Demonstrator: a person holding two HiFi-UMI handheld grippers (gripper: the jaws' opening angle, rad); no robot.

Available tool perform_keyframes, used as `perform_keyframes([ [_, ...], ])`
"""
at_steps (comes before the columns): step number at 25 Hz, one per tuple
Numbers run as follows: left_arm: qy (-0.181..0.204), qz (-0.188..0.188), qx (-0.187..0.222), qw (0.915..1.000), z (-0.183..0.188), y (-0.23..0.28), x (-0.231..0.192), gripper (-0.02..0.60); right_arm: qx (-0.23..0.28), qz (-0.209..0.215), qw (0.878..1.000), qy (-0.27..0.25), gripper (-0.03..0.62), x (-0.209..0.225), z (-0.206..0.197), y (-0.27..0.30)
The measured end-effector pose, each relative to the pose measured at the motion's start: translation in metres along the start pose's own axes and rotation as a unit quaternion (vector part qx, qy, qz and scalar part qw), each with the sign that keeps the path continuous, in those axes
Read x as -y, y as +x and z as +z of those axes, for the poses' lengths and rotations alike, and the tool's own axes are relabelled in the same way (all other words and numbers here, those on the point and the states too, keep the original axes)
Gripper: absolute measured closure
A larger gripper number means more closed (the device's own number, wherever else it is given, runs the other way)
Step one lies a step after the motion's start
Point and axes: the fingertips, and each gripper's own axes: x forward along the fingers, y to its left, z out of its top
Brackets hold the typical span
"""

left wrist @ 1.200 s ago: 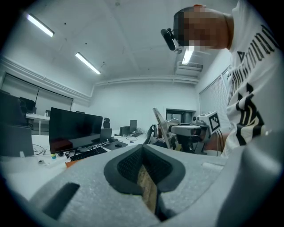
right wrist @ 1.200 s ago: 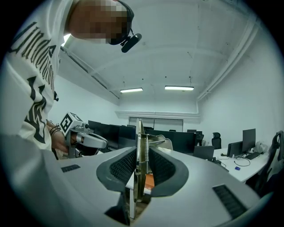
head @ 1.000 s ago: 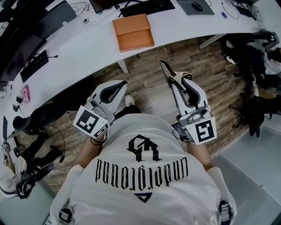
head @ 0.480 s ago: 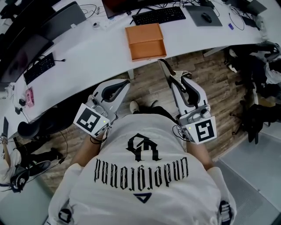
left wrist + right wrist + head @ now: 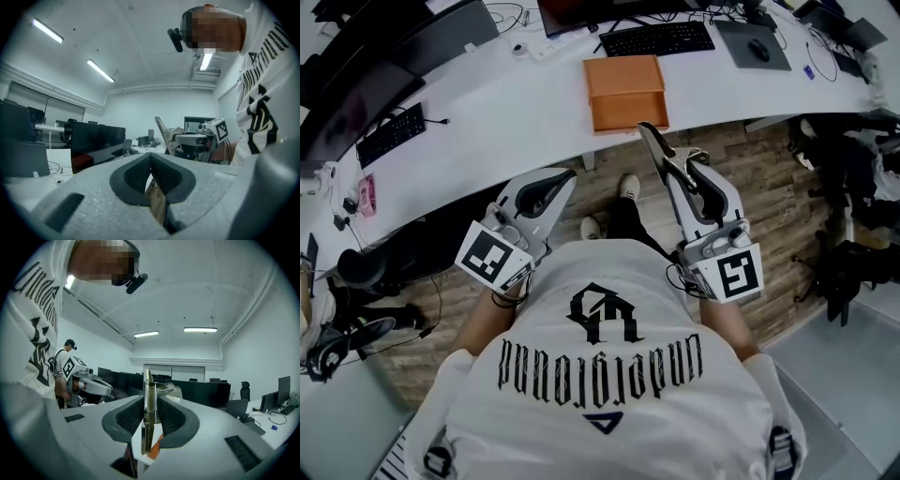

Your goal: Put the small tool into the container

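Observation:
The small tool (image 5: 658,155) is a thin metal clip with a spring. My right gripper (image 5: 680,176) is shut on it, and its blade sticks out ahead of the jaws. In the right gripper view the tool (image 5: 149,413) stands upright between the ribbed pads. The container (image 5: 625,92) is a shallow orange box on the white desk (image 5: 487,112), just beyond the tool's tip. My left gripper (image 5: 561,180) hangs over the wooden floor, left of the right one, shut and empty. Its pads (image 5: 136,174) meet at the tips.
Behind the container lie a black keyboard (image 5: 656,39) and a mouse on a grey pad (image 5: 755,47). Another keyboard (image 5: 389,136) and monitors sit at the desk's left. Dark chairs and bags (image 5: 853,169) crowd the right side. The person's shoes (image 5: 623,192) show on the floor.
The desk and the orange container have slid nearer and to the right in the head view as the person walked towards them. Both grippers keep their pose, the tool still gripped.

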Motion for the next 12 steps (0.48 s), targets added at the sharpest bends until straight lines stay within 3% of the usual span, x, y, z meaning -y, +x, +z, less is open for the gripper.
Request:
perform_keyframes([
  [12,-0.026,0.042,-0.007,0.9988,-0.011,0.026,-0.036,0.566,-0.029,0.04,0.999,0.005,0.503,0.038,-0.032,0.04],
])
